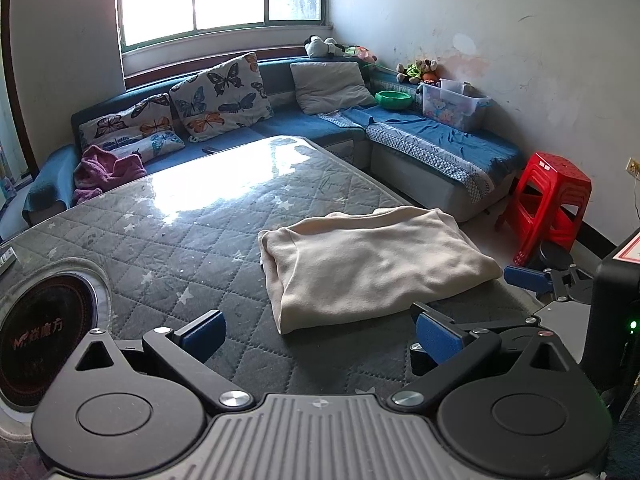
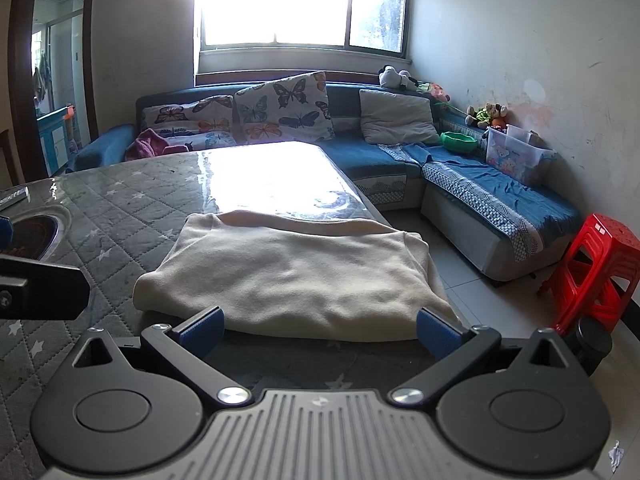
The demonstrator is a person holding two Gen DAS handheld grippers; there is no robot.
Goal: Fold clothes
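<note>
A cream garment (image 1: 372, 260) lies folded into a flat rectangle on the grey quilted table (image 1: 192, 240), near its right edge. My left gripper (image 1: 320, 334) hovers open just short of the garment's near edge, nothing between its blue pads. In the right wrist view the same cream garment (image 2: 292, 276) fills the middle, and my right gripper (image 2: 320, 330) stands open at its near edge, holding nothing. The right gripper's body also shows at the right of the left wrist view, beside the garment's near right corner.
A round cooktop (image 1: 44, 340) is set into the table at the left. A blue corner sofa (image 1: 432, 136) with butterfly cushions and a purple cloth (image 1: 104, 172) wraps the far side. Red stools (image 1: 548, 204) and a clear storage box (image 1: 452, 106) stand at the right.
</note>
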